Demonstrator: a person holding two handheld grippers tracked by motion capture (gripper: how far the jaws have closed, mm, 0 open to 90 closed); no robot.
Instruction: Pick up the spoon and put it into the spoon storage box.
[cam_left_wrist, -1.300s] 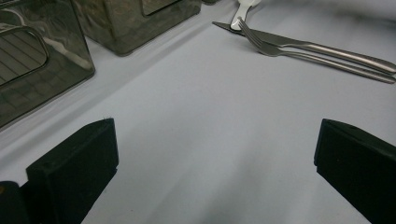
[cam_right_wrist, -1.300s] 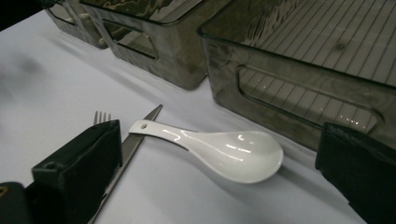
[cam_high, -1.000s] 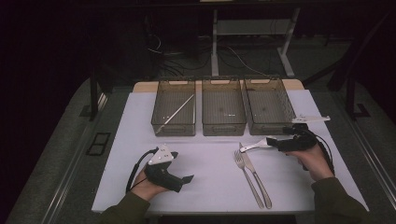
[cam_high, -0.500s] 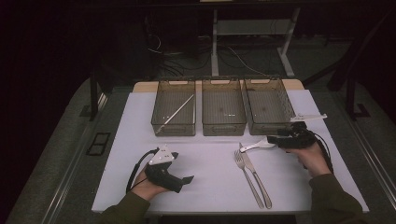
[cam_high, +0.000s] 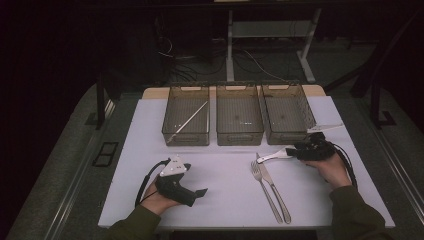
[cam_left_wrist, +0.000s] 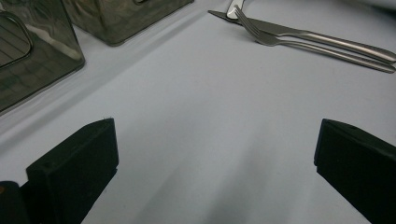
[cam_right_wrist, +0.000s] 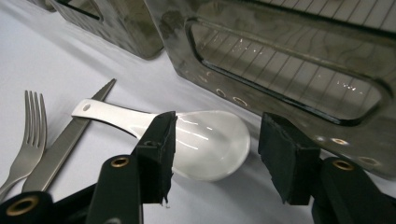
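White spoon (cam_right_wrist: 196, 140) on table mat (cam_high: 225, 170), just in front of right-hand bin (cam_high: 287, 112), bowl end to the right, handle running left toward knife (cam_high: 274, 187) and fork (cam_high: 265, 187). Right gripper (cam_right_wrist: 215, 149) straddling bowl across its short width, long axis crosswise to jaws. Jaws just been closing, about half-wide; left pad at bowl edge, right pad apart from it, not yet pinching. Left gripper (cam_high: 197, 192) wide, holding nothing, well apart at near left. Right hand clearly nearer.
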